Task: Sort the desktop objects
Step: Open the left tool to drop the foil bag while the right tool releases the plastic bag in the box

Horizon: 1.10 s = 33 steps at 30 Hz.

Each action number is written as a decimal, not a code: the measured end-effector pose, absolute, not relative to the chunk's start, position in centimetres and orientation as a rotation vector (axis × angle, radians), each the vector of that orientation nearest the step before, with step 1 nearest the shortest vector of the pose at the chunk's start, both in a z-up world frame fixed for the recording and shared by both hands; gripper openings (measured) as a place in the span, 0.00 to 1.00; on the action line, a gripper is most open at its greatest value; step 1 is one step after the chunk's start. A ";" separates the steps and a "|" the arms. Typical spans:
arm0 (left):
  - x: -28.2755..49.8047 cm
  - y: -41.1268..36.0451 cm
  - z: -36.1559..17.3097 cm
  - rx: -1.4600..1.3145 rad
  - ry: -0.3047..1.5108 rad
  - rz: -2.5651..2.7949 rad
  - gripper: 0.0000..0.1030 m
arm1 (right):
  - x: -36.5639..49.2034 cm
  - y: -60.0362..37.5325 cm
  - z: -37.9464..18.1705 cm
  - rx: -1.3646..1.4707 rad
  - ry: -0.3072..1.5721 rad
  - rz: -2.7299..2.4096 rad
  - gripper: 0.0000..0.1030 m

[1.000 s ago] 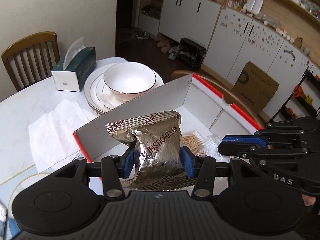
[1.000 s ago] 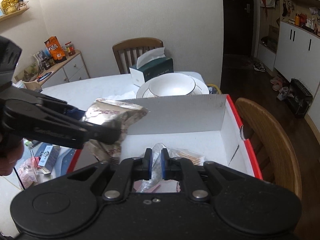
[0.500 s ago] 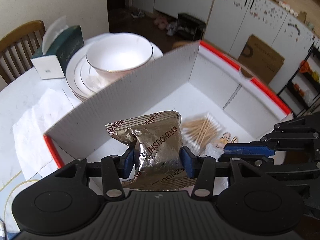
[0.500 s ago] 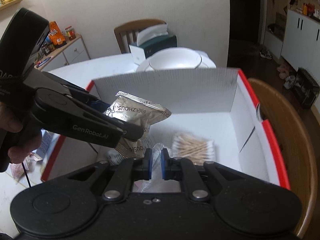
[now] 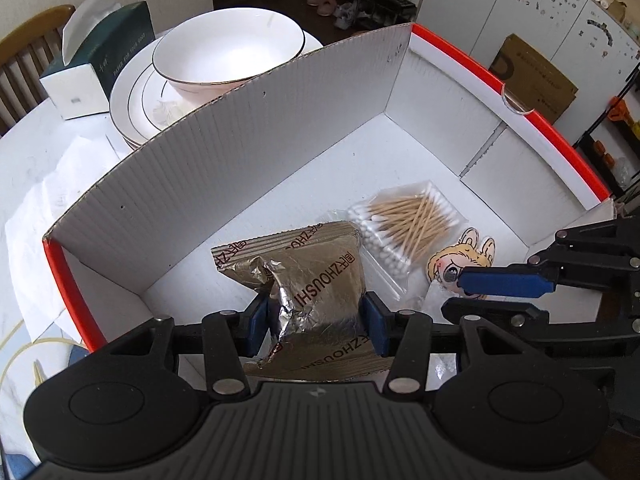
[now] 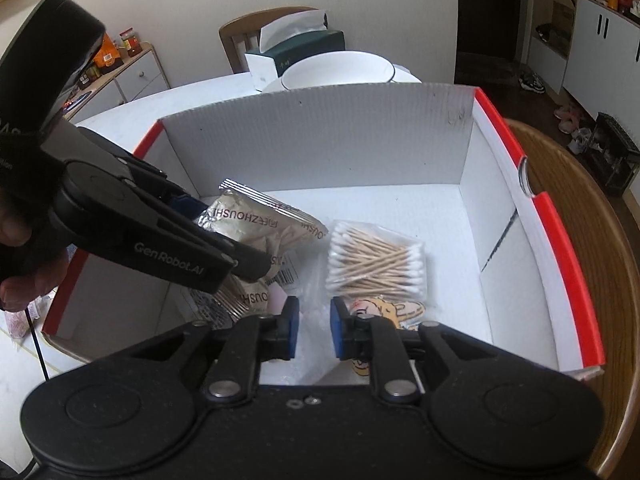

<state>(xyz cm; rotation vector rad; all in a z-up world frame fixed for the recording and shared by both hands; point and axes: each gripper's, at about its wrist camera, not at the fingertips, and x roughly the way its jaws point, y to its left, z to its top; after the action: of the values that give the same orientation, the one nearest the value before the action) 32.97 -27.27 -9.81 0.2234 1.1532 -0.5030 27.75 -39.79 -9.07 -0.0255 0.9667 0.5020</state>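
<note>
My left gripper (image 5: 314,320) is shut on a gold foil snack packet (image 5: 316,280) and holds it low inside a white cardboard box with red rims (image 5: 240,152). The packet (image 6: 256,228) and left gripper (image 6: 240,264) also show in the right wrist view. My right gripper (image 6: 312,328) is open over a clear plastic bag holding a cartoon sticker (image 6: 384,308) that lies on the box floor (image 6: 400,208). A bag of cotton swabs (image 5: 404,224) lies beside them, also in the right wrist view (image 6: 376,260). The right gripper (image 5: 460,292) shows from the side in the left wrist view.
A white bowl (image 5: 228,48) on stacked plates (image 5: 132,100) and a green tissue box (image 5: 96,64) stand behind the box. A paper napkin (image 5: 40,184) lies to the left on the white table. A wooden chair (image 6: 592,240) is close on the box's right.
Both grippers have moved down into the box. The right gripper has opened and let go of the clear bag, which now lies on the box floor. The left still holds the packet.
</note>
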 end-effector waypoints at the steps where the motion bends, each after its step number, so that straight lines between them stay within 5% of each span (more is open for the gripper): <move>1: 33.0 -27.3 -9.8 0.221 1.153 -0.502 0.48 | 27.8 -39.9 -9.1 -0.025 0.971 0.505 0.20; 4: 33.0 -27.3 -9.6 0.222 1.139 -0.492 0.50 | 27.9 -40.1 -9.1 -0.021 0.976 0.514 0.27; 6: 33.0 -27.2 -9.3 0.216 1.125 -0.489 0.54 | 27.7 -40.3 -8.9 -0.019 0.969 0.518 0.43; 11: 32.8 -26.9 -8.6 0.190 1.097 -0.496 0.57 | 27.4 -40.7 -8.2 -0.006 0.933 0.534 0.65; 20: 31.4 -25.9 -6.8 0.145 1.030 -0.508 0.63 | 27.1 -41.3 -6.7 0.012 0.906 0.571 0.81; 33: 27.4 -24.2 -3.6 0.083 0.899 -0.484 0.70 | 25.9 -41.7 -4.4 0.035 0.845 0.541 0.91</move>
<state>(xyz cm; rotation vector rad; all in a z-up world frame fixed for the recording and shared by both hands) 27.43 -24.21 -3.59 0.0829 0.8986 -0.4840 25.93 -41.69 -4.44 0.0355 0.8446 0.5414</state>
